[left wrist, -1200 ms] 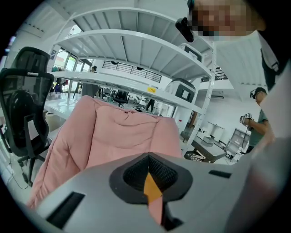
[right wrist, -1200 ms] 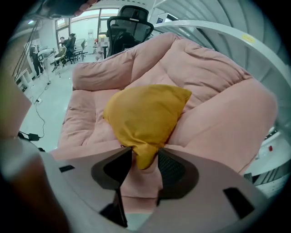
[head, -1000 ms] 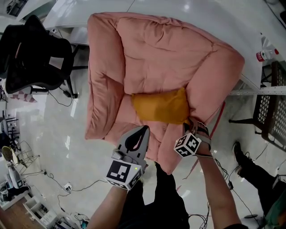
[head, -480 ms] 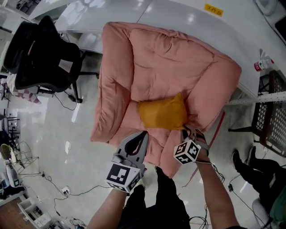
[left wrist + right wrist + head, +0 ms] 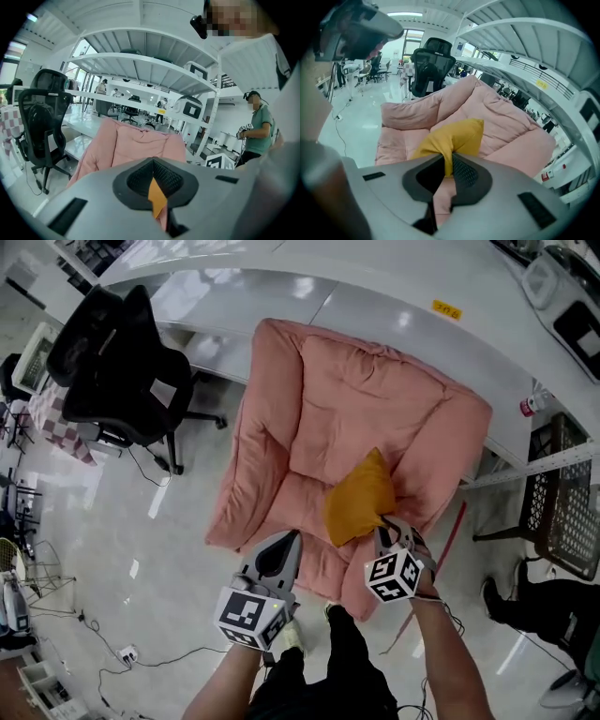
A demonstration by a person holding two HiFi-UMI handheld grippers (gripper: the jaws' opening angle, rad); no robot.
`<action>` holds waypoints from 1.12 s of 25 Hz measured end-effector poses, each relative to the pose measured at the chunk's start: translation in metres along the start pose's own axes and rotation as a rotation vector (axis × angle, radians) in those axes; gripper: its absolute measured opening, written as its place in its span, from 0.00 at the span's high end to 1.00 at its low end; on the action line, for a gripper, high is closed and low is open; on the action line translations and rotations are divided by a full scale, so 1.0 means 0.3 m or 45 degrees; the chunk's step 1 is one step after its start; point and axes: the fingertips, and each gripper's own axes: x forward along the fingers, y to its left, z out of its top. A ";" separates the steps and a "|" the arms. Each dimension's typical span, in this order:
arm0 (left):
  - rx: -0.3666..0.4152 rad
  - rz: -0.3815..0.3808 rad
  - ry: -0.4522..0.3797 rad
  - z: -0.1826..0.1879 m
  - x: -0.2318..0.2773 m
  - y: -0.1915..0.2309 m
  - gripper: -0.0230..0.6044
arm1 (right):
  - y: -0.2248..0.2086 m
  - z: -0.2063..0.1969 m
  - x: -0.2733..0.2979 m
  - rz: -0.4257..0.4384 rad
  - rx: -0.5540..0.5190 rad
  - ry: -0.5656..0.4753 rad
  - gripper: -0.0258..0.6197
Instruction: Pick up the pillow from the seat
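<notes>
A yellow pillow [image 5: 359,507] stands tilted on edge over the seat cushion of a pink padded armchair [image 5: 366,395]. My right gripper [image 5: 386,529] is shut on the pillow's near corner. In the right gripper view the yellow pillow [image 5: 454,136] bunches between the pads of my right gripper [image 5: 449,161]. My left gripper [image 5: 291,538] hovers at the seat's front edge, left of the pillow, shut and holding nothing. In the left gripper view my left gripper [image 5: 153,165] points at the pink armchair [image 5: 131,145], with a sliver of yellow showing past its tips.
A black office chair [image 5: 122,362] stands left of the armchair. A long white desk [image 5: 394,306] runs behind it, and a red-capped bottle [image 5: 530,406] stands on it at the right. A black mesh crate [image 5: 562,502] and a person's legs [image 5: 539,601] are at the right. Cables lie on the floor.
The right gripper's jaws closed on the pillow's near corner. The pillow went from lying flat on the seat to tilted up on edge. The left gripper stayed at the seat's front.
</notes>
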 end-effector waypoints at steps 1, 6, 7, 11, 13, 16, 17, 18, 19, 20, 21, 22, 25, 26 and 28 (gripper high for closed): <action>0.001 0.001 -0.004 0.010 -0.027 0.001 0.95 | -0.002 0.019 -0.037 -0.003 0.034 -0.009 0.92; -0.001 -0.022 -0.028 0.058 -0.151 -0.015 0.96 | -0.002 0.095 -0.218 -0.035 0.180 -0.058 0.92; -0.004 -0.034 -0.036 0.066 -0.171 -0.021 0.95 | -0.003 0.106 -0.253 -0.046 0.200 -0.068 0.92; -0.024 -0.053 -0.055 0.112 -0.271 -0.034 0.95 | 0.014 0.152 -0.400 -0.081 0.298 -0.122 0.92; -0.016 -0.060 -0.062 0.141 -0.329 -0.049 0.95 | 0.022 0.179 -0.482 -0.093 0.361 -0.156 0.92; 0.003 -0.079 -0.072 0.188 -0.407 -0.074 0.95 | 0.016 0.242 -0.610 -0.124 0.459 -0.225 0.92; 0.008 -0.082 -0.076 0.204 -0.431 -0.080 0.96 | 0.012 0.266 -0.650 -0.138 0.486 -0.255 0.92; 0.012 -0.085 -0.081 0.220 -0.455 -0.085 0.96 | 0.009 0.288 -0.689 -0.153 0.508 -0.284 0.92; 0.015 -0.088 -0.089 0.235 -0.478 -0.090 0.95 | 0.007 0.308 -0.727 -0.167 0.528 -0.311 0.92; 0.018 -0.090 -0.099 0.250 -0.503 -0.094 0.96 | 0.006 0.327 -0.765 -0.179 0.545 -0.337 0.92; 0.018 -0.090 -0.108 0.264 -0.530 -0.097 0.95 | 0.008 0.345 -0.803 -0.189 0.562 -0.362 0.92; 0.014 -0.089 -0.117 0.279 -0.557 -0.099 0.95 | 0.009 0.362 -0.842 -0.197 0.578 -0.384 0.92; -0.024 -0.088 -0.131 0.326 -0.633 -0.098 0.95 | 0.017 0.407 -0.944 -0.215 0.610 -0.436 0.92; -0.030 -0.089 -0.135 0.340 -0.657 -0.095 0.96 | 0.025 0.421 -0.971 -0.220 0.615 -0.446 0.92; -0.023 -0.091 -0.141 0.361 -0.699 -0.089 0.96 | 0.042 0.446 -1.020 -0.233 0.623 -0.459 0.92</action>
